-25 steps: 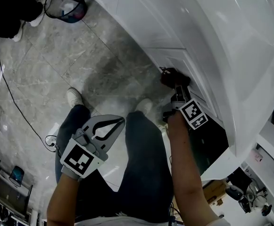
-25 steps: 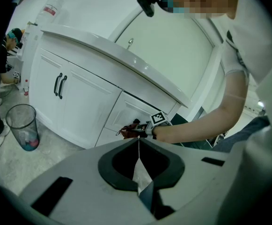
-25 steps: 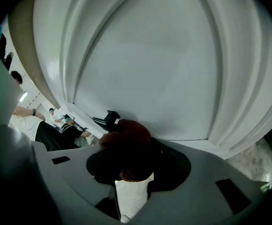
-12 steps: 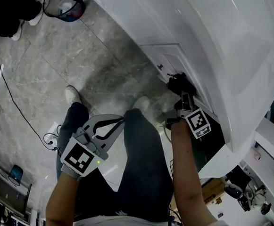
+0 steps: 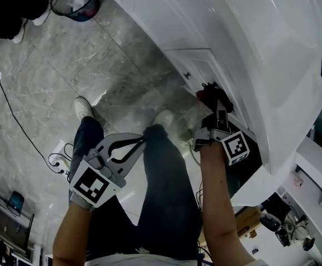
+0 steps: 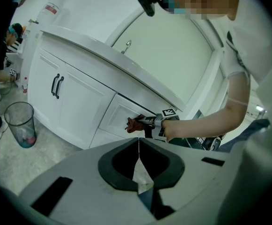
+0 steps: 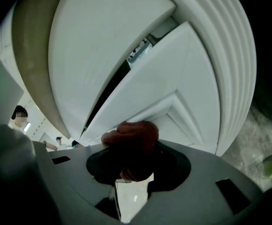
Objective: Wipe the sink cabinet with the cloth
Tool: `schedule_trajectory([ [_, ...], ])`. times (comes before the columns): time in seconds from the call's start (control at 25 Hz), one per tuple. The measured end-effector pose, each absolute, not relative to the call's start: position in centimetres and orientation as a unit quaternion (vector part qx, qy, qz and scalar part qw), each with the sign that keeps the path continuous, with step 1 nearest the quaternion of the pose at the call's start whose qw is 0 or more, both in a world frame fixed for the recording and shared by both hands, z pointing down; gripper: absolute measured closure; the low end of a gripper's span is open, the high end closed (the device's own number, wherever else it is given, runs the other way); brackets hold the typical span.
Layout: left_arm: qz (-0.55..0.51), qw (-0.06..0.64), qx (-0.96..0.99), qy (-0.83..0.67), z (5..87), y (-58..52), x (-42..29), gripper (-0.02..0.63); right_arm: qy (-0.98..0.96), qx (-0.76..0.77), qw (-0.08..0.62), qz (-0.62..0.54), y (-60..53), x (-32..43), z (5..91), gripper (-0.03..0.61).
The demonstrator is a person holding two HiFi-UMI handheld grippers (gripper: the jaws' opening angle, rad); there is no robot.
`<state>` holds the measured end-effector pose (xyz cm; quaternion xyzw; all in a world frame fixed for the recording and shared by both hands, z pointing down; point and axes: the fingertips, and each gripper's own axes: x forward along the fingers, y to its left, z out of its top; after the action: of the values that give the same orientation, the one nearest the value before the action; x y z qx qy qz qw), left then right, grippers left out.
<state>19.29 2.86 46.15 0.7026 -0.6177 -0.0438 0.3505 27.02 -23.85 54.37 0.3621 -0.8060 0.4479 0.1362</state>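
Observation:
A dark red cloth [image 5: 209,96] is pressed against the white sink cabinet [image 5: 183,35], on a panelled door low down. My right gripper [image 5: 217,108] is shut on the cloth, its marker cube toward me. In the right gripper view the bunched cloth [image 7: 132,136] sticks out of my right gripper [image 7: 131,161] against the door panel [image 7: 173,78], which stands slightly ajar. My left gripper [image 5: 142,142] hangs shut and empty over my legs, away from the cabinet. The left gripper view shows my left gripper [image 6: 138,142] shut, with the cloth [image 6: 134,124] and cabinet [image 6: 79,97] beyond.
A wire waste bin [image 5: 75,3] stands on the grey marble floor at the far left of the cabinet. A black cable [image 5: 14,118] trails across the floor. My shoes [image 5: 83,108] stand near the cabinet base. A dark open compartment [image 5: 252,168] lies right of my arm.
My right gripper has slid the cloth rightward and nearer along the cabinet door. The left gripper has hardly moved.

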Motion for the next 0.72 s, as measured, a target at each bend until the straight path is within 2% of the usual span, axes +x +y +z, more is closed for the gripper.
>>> schedule_trajectory([
  [0.72, -0.062, 0.349, 0.682, -0.639, 46.5, 6.2, 16.8, 0.601, -0.806, 0.324, 0.143, 0.474, -21.5, 20.5, 53.0, 0.436],
])
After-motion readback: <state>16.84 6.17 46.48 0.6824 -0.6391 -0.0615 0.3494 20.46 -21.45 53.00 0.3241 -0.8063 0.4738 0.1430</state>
